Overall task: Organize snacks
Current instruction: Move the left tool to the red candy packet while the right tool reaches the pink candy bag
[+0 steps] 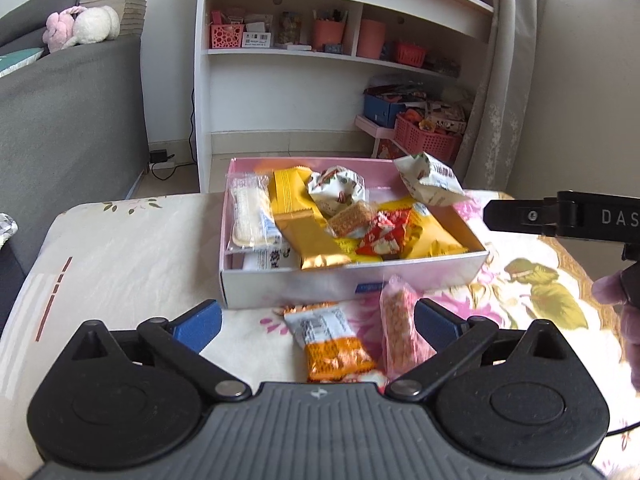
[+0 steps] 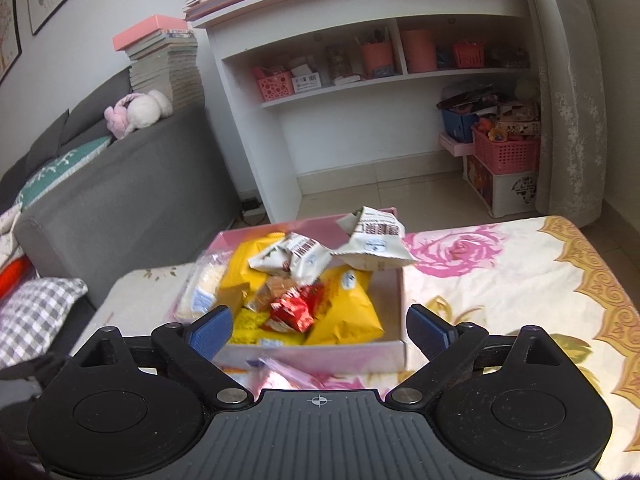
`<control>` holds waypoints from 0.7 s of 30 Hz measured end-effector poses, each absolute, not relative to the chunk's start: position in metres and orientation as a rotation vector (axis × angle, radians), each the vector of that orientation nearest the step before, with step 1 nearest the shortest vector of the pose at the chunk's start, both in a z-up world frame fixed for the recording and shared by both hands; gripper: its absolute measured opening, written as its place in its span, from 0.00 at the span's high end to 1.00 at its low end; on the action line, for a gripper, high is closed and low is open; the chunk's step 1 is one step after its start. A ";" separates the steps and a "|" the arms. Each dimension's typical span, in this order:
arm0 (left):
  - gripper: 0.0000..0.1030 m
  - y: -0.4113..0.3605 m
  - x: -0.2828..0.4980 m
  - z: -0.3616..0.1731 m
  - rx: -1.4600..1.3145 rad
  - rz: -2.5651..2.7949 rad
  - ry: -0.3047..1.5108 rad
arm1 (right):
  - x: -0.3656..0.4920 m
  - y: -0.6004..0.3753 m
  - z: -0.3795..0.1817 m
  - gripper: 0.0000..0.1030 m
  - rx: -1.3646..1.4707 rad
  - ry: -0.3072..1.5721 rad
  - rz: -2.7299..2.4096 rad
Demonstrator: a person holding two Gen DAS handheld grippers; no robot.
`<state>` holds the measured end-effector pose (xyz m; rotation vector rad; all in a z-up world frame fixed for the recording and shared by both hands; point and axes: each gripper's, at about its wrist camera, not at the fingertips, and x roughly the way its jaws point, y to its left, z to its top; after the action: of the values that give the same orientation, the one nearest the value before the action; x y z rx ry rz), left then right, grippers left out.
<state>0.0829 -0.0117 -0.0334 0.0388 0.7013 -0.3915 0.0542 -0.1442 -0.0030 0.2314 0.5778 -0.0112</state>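
A pink-lined cardboard box (image 1: 352, 280) is seen on the desk (image 1: 120, 264), which is covered by a floral cloth (image 2: 500, 280), toward the desk's far edge. The box is filled with snacks: a clear-wrapped pale cracker pack (image 1: 252, 212) along its left wall, a gold wrapper (image 1: 308, 228) beside it, a red packet (image 1: 382, 234) near the middle, and a yellow bag (image 2: 348, 308) toward the right wall. A white packet (image 1: 338, 188) is lying on top of the pile near the far wall. A second white packet (image 1: 430, 180) is seen at the box's far right corner, over the rim; whether it is resting there or in the air cannot be told.

Two snacks are left on the desk just in front of the box's near wall: an orange-and-white packet (image 1: 332, 344) and a pink wrapped bar (image 1: 400, 328), side by side.

The left gripper (image 1: 318, 320) is held low over these two, its jaws spread wide and holding nothing. The right gripper (image 2: 318, 328) is held before the box's near wall, its jaws likewise released and empty.
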 end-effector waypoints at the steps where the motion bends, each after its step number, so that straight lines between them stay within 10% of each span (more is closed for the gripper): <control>1: 0.00 -0.011 0.080 -0.035 0.051 -0.392 0.704 | 0.050 -0.144 -0.004 0.07 0.216 0.578 -0.013; 21: 0.07 -0.008 0.066 -0.071 0.150 -0.433 0.785 | 0.021 -0.126 -0.043 0.05 0.021 0.661 0.008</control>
<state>0.0661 -0.0081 -0.0707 0.1495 0.7846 -0.4329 0.0215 -0.1262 -0.0431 0.0207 0.6612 0.0084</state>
